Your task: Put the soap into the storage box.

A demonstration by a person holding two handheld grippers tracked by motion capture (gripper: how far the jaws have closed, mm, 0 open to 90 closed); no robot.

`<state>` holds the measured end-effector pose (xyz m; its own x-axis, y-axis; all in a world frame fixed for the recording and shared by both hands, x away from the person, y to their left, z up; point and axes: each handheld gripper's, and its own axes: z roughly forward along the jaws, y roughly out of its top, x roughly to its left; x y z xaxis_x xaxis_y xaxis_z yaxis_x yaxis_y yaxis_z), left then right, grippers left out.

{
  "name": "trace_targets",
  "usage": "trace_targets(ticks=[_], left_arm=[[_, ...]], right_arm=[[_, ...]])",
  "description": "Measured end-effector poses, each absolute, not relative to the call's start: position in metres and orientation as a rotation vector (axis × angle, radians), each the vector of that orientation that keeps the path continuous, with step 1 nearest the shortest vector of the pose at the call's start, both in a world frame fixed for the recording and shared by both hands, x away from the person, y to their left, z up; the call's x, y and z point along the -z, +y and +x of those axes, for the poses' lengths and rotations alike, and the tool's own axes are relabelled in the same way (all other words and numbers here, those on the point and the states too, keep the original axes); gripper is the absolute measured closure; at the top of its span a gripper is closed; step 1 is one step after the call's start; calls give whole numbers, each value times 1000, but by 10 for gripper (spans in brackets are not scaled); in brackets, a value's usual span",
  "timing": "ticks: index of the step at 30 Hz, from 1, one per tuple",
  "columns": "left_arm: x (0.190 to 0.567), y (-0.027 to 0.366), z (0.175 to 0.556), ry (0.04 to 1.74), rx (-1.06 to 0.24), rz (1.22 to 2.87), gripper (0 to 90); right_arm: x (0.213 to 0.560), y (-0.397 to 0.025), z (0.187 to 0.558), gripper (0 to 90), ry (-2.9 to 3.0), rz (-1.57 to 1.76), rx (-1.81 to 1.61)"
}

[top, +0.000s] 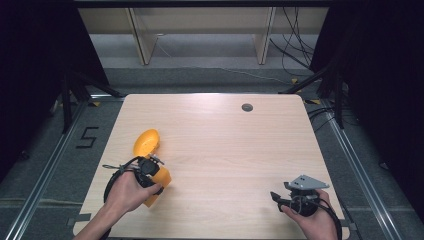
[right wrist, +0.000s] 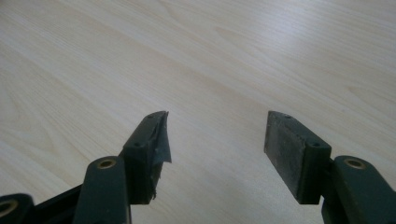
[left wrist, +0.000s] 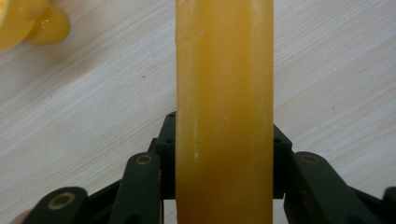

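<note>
Amber-yellow and translucent, a long plastic shoehorn-like scoop (top: 151,165) lies toward the left front part of the pale wood-grain bench (top: 225,145), its rounded spoon end pointing away from the person and its flat handle end toward the near edge. The left hand-held gripper (top: 150,172) is clamped across the strip's middle; in the left gripper view the yellow strip (left wrist: 224,112) runs straight up between the black jaws, which press on both of its long edges. Gripping it at mid-length probably keeps the piece balanced, so neither end droops when it is lifted or turned. At the top left of that view a glossy rounded yellow form (left wrist: 32,23) sits on the wood; I cannot tell whether it is the scoop's own bowl end or something separate.

The right hand-held gripper (top: 285,199) rests low near the bench's front right corner, well apart from the scoop, its jaws spread wide with nothing between them; its own view shows bare wood between the pads (right wrist: 289,149). It seems parked out of the way, ready to help.

Room is generous: the middle and far half of the bench are bare apart from a small grey round cable port (top: 247,107) near the far edge. The tighter margins are the left and near edges, both close to the scoop.
</note>
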<state>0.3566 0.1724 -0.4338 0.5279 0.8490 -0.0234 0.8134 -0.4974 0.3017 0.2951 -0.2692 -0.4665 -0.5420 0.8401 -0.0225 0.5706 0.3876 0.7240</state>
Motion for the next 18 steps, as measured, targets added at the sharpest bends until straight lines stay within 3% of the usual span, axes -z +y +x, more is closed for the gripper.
trace_targets(ticks=[12,18], left_arm=[[426,187,367,1436,-213,2442,603],[422,193,371,1545,-210,2367,604]], right_arm=[[466,-270,295,403,2258,1220,-957],[466,-270,295,403,2257,1222,-958]])
